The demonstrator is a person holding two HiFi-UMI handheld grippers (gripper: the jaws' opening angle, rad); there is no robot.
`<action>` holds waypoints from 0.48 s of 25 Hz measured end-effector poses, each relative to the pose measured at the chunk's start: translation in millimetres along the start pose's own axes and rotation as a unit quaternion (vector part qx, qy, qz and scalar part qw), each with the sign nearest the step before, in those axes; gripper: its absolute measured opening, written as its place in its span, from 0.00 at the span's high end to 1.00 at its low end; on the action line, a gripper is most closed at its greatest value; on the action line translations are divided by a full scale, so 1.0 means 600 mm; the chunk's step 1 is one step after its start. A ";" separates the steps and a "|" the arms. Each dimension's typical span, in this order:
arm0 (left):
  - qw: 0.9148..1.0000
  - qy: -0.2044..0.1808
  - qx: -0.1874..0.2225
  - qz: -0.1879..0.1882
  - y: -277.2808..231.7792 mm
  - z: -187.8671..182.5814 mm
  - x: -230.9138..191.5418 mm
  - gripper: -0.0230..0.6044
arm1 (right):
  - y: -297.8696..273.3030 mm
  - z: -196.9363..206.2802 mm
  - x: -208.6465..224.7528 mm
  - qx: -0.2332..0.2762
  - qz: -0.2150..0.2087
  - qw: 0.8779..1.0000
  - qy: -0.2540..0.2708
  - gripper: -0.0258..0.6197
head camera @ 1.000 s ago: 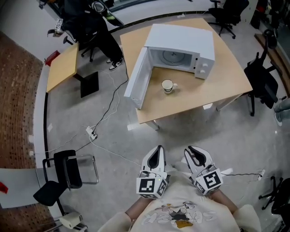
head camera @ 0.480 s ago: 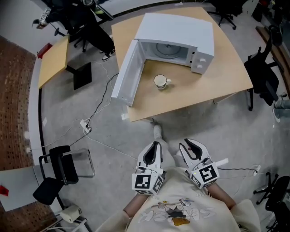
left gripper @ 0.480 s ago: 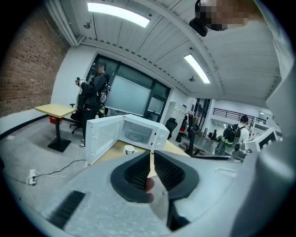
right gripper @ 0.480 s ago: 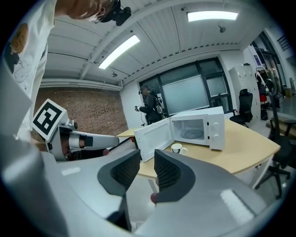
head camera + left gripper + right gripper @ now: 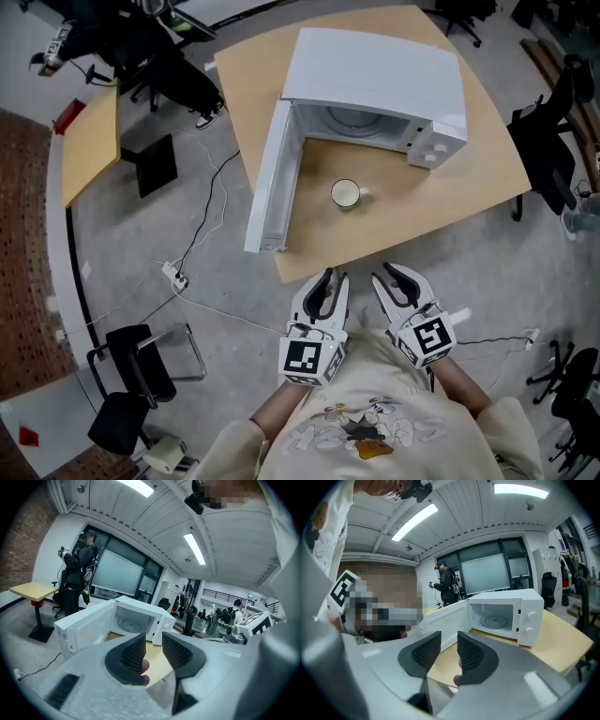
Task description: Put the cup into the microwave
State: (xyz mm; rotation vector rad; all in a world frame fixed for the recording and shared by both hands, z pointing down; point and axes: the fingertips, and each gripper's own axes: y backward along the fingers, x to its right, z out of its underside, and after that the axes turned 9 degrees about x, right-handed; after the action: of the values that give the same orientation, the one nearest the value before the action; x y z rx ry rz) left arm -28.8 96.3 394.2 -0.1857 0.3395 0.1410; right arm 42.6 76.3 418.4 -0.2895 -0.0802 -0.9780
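Jaws on both grippers are opening and grip nothing. Your left gripper (image 5: 327,281) shows a narrow gap and your right gripper (image 5: 400,278) a wider one, with only the far scene visible through each.

You hold the pair side by side close to your chest, just short of the near edge of the surface (image 5: 459,178). That looks like an approach posture, not a reach.

The cup (image 5: 346,194) stands upright at your twelve o'clock, well apart from both grippers. Its handle (image 5: 364,194) points toward three o'clock, which probably favours your right gripper.

The microwave (image 5: 375,80) sits at the cup's twelve o'clock. Its door (image 5: 272,183) is swung fully out toward the cup's nine o'clock, so the mouth is clear and the carry should be short (the cup is parked right in front of it).

Count:
- one cup
- one microwave with one open door
- one surface carrying both
- two grippers — neither loaded

The cup is not yet inside, so the task has hardly begun.
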 end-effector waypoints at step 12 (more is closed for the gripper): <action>0.997 -0.053 -0.035 -0.041 -0.122 0.070 -0.086 0.42 | -0.093 0.011 0.077 -0.008 0.011 0.999 0.036 0.76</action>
State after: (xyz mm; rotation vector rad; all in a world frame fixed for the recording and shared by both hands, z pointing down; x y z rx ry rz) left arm -51.1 28.3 462.3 -0.2599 0.2204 0.0816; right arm 22.8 11.4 445.4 -0.2695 -0.0043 -0.9663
